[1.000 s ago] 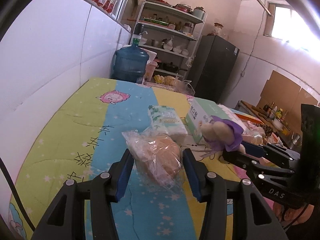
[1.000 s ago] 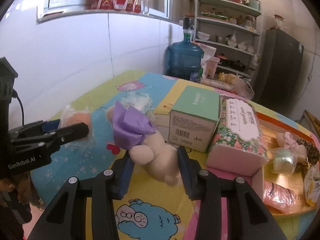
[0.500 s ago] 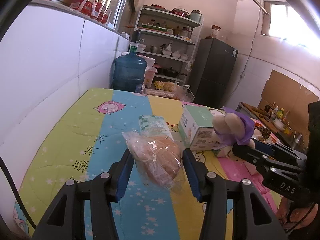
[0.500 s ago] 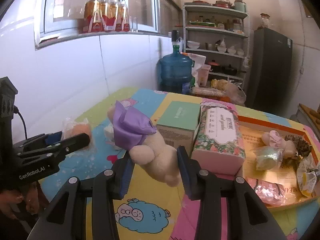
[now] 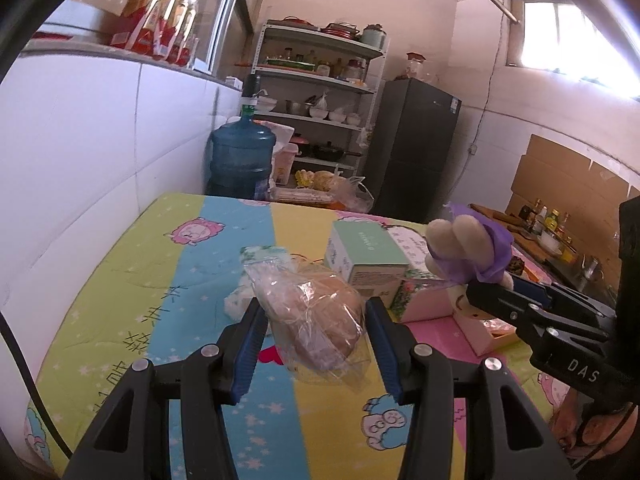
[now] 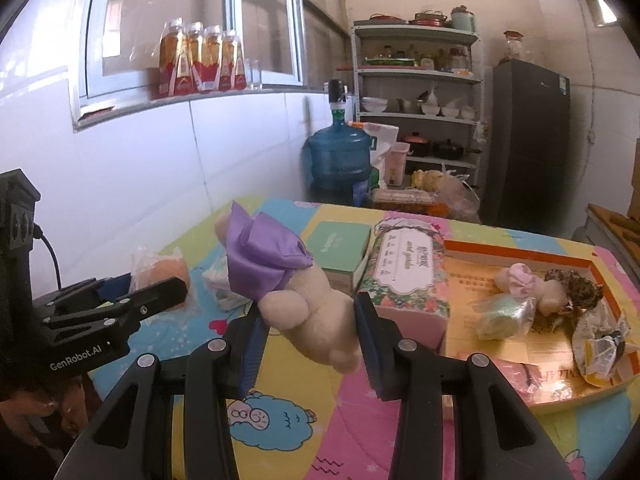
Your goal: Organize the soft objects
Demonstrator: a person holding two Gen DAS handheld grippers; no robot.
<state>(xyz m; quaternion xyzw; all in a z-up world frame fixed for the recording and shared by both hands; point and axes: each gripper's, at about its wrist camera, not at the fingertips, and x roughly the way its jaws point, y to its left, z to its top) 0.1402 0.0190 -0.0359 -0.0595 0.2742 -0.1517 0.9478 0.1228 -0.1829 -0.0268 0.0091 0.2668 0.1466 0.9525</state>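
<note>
My left gripper [image 5: 314, 330] is shut on a bagged bread roll [image 5: 316, 320] in clear plastic and holds it above the table. My right gripper [image 6: 308, 336] is shut on a beige plush toy [image 6: 312, 316] with a purple satin bow [image 6: 264, 264], also held in the air. Each gripper shows in the other's view: the right one with the plush [image 5: 468, 252] at right, the left one with the bread [image 6: 164, 276] at left. An orange-rimmed tray [image 6: 516, 252] at right holds a pink-capped plush [image 6: 520, 284], a green wrapped bundle [image 6: 504, 312] and snack packets.
The table wears a colourful cartoon cloth [image 5: 192, 280]. On it stand a mint-green box [image 6: 340, 248], a floral tissue box [image 6: 404, 276] and a small tissue pack [image 6: 224, 288]. A white wall runs along the left. A blue water jug [image 5: 242, 160], shelves and a dark fridge stand behind.
Both grippers have risen and pulled back from the table, carrying the bread and the plush higher. The table items now sit lower and further off in both views.
</note>
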